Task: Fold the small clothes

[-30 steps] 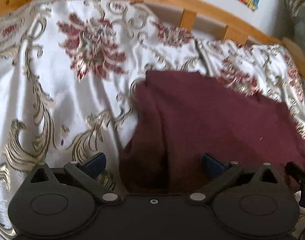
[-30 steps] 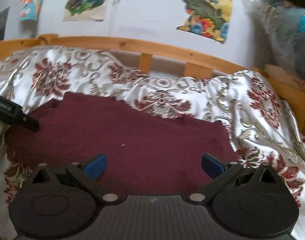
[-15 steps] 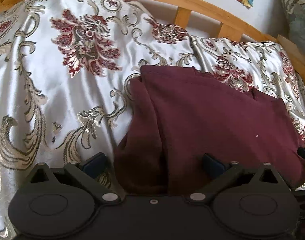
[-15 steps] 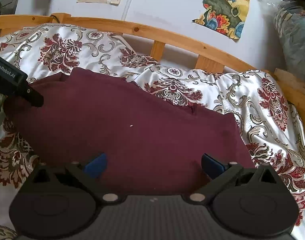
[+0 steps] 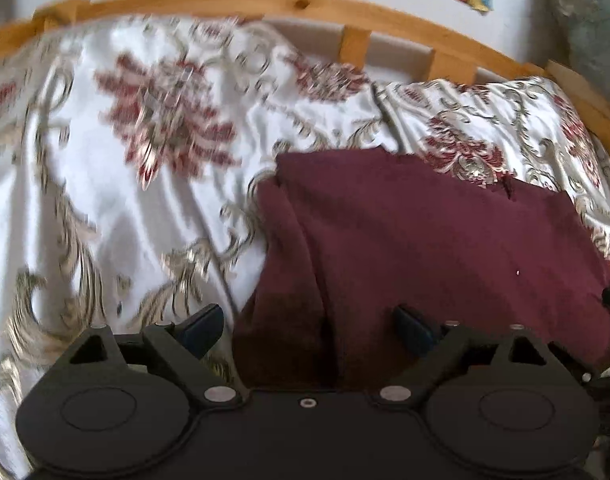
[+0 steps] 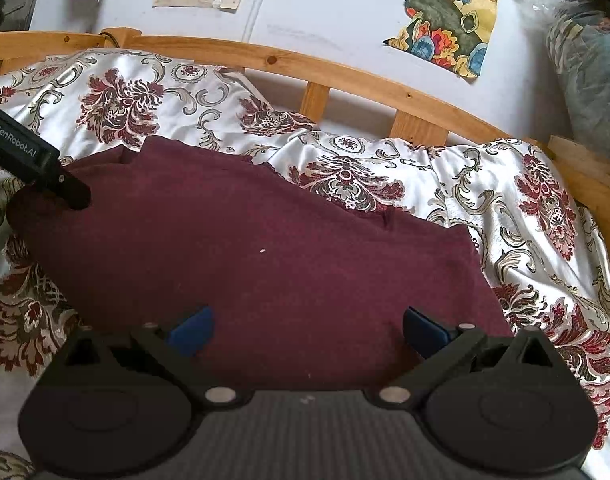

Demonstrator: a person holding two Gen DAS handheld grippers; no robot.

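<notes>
Bed [image 6: 337,68]: wooden slatted rail, ahead of both tools, beyond everything listed below.

Bedspread [image 5: 117,216]: white satin with red floral and gold scroll pattern, rumpled; spread under and ahead of both tools.

Garment [image 6: 257,264]: maroon knit, the task's item, lying mostly flat on the bedspread directly ahead of the right tool and ahead-right of the left tool. One side edge is already turned over into a narrow lengthwise fold [image 5: 289,272], which runs straight between the left tool's fingers.

Left tool [image 5: 309,322]: jaws wide, having just been closing a little, the folded edge between them but not pressed. In the right wrist view its finger [image 6: 71,192] rests at the garment's far-left corner.

Right tool [image 6: 307,326]: jaws wide, empty, over the garment's near edge.

Risks, as judged:
- A shallow bite could catch only the top layer, so the fold would open on lifting.
- Slippery satin may be pinched with the knit and drag along.
- Uneven pulls from the two tools would skew the crease.
</notes>
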